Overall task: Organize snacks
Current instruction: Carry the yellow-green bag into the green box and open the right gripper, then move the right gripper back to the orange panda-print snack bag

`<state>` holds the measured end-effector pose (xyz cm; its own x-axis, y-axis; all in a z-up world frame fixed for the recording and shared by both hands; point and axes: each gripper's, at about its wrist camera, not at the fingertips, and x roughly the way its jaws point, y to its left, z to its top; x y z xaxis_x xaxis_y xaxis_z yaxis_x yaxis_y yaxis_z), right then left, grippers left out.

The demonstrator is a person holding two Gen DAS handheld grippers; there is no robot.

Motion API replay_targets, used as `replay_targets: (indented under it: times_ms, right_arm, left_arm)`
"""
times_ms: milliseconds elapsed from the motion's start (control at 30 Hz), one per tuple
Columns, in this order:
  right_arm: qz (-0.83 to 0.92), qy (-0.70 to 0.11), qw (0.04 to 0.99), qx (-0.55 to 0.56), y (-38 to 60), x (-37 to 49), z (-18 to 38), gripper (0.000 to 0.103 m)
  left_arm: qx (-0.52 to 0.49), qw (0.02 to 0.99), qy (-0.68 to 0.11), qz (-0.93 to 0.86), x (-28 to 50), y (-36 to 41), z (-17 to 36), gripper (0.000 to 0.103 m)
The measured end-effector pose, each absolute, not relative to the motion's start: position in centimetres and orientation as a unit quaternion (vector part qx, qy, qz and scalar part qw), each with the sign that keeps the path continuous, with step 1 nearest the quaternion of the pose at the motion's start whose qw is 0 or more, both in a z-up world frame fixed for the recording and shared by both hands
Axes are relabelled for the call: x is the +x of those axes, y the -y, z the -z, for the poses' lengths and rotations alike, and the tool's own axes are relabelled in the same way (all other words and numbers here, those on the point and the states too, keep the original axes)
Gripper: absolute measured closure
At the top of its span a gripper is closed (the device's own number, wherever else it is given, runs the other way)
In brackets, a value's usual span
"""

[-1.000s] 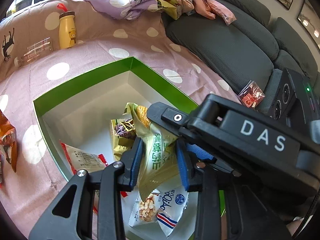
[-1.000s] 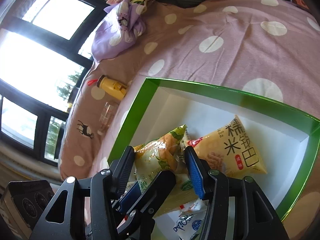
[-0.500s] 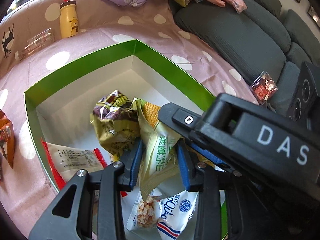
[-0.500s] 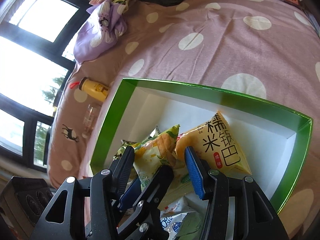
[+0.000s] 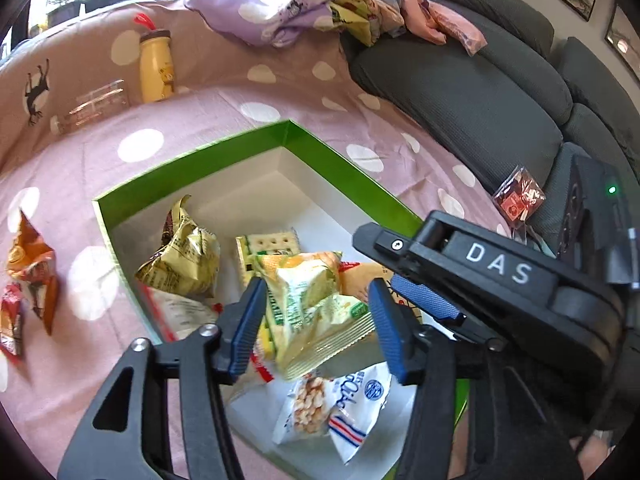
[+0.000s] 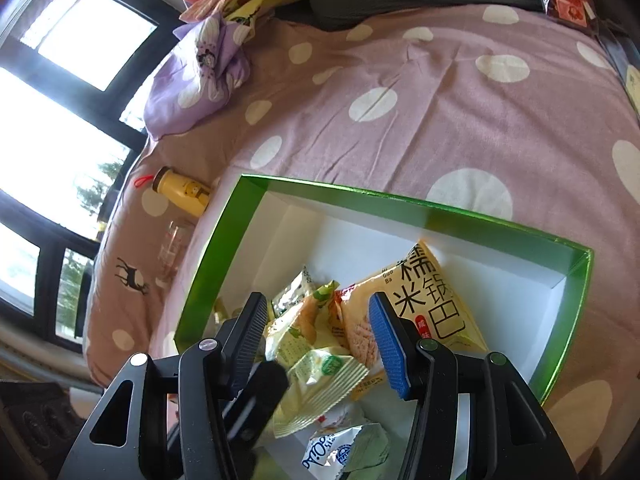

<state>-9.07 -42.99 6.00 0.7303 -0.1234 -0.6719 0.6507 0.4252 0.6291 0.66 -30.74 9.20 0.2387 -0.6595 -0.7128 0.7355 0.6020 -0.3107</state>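
Inside the green box (image 5: 352, 176), near its front edge, the pale corn snack packet (image 5: 308, 312) lies between the left gripper (image 5: 316, 320)'s opening jaws, unpinched; the right gripper (image 6: 318, 340) stands spread above it.

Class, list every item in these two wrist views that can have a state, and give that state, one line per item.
Green box: open, no lid on it, partly filled.
Corn snack packet: sealed, lying in the box.
Left gripper: jaws opening, packet between them.
Right gripper: open, clear of the packets.
Yellow bottle: capped, upright.
Glass: empty.
Orange packet: crumpled, outside the box.
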Motion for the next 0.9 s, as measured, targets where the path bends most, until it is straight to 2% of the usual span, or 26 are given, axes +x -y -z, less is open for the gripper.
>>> replay_targets:
  times_ms: [200,300,400,533,900]
  right_arm:
    - [0.241,-0.272,0.807,0.465,42.3,-8.7,-6.7,0.048]
    - [0.246,-0.27,0.814,0.452,41.7,-8.5,-7.1,0.04]
    - [0.249,-0.268,0.821,0.438,41.1,-8.2,-7.5,0.037]
    - [0.245,-0.265,0.833,0.419,40.2,-7.7,-8.1,0.027]
    - [0.22,-0.288,0.868,0.338,35.8,-5.3,-9.4,0.021]
  left_arm:
    - [0.016,0.805,-0.412,0.426,1.0,26.6,-10.6,0.029]
    - [0.005,0.817,-0.408,0.408,1.2,24.4,-10.9,0.022]
    - [-0.002,0.827,-0.404,0.39,1.4,21.9,-11.1,0.02]
    - [-0.004,0.848,-0.39,0.358,1.2,18.0,-11.1,0.013]
    - [-0.031,0.891,-0.4,0.212,1.9,4.6,-7.8,0.008]
